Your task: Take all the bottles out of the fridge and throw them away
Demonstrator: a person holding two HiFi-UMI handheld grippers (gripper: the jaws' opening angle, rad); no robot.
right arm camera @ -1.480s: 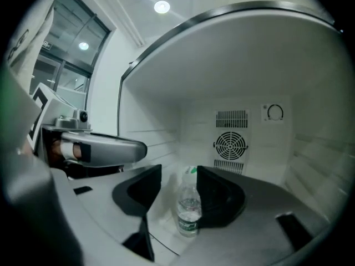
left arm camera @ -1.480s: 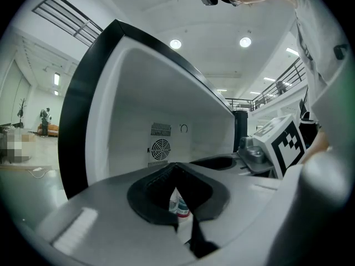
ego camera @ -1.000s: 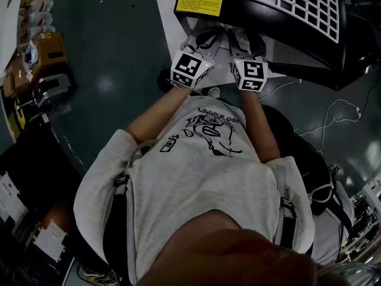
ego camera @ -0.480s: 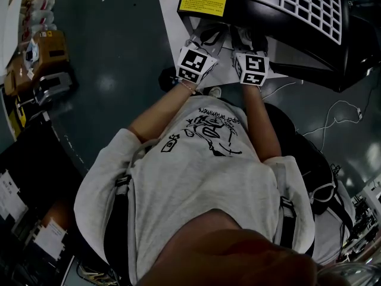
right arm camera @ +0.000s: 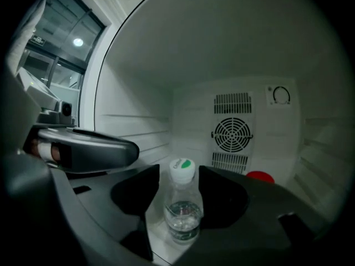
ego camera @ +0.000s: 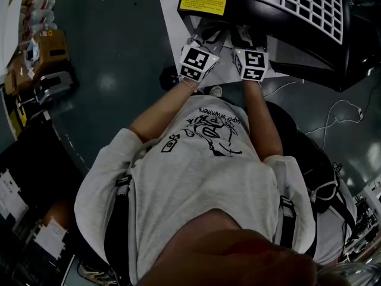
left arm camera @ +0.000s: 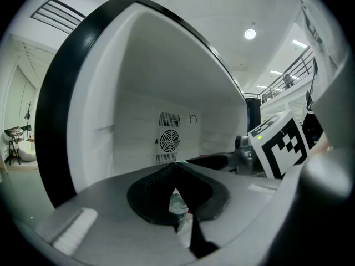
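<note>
The small black fridge [ego camera: 280,25] stands open in front of me, and both grippers reach into it. In the right gripper view a clear bottle [right arm camera: 182,206] with a white cap stands upright on the fridge floor. My right gripper [right arm camera: 178,172] is open, one jaw on each side of the bottle and a gap showing at the cap. My left gripper [left arm camera: 176,165] is shut, its tips meeting, and a sliver of the bottle shows through the slit below them. From the head view only the marker cubes, left [ego camera: 198,62] and right [ego camera: 251,65], show; the jaws are hidden inside.
The fridge's white back wall carries a round fan grille [right arm camera: 232,133]. A red object [right arm camera: 259,176] lies low at the back right. Cardboard boxes [ego camera: 41,49] sit on the floor to the left, and white cables [ego camera: 333,115] trail to the right.
Both grippers have moved a little forward, deeper into the fridge opening. Nothing has been taken hold of.
</note>
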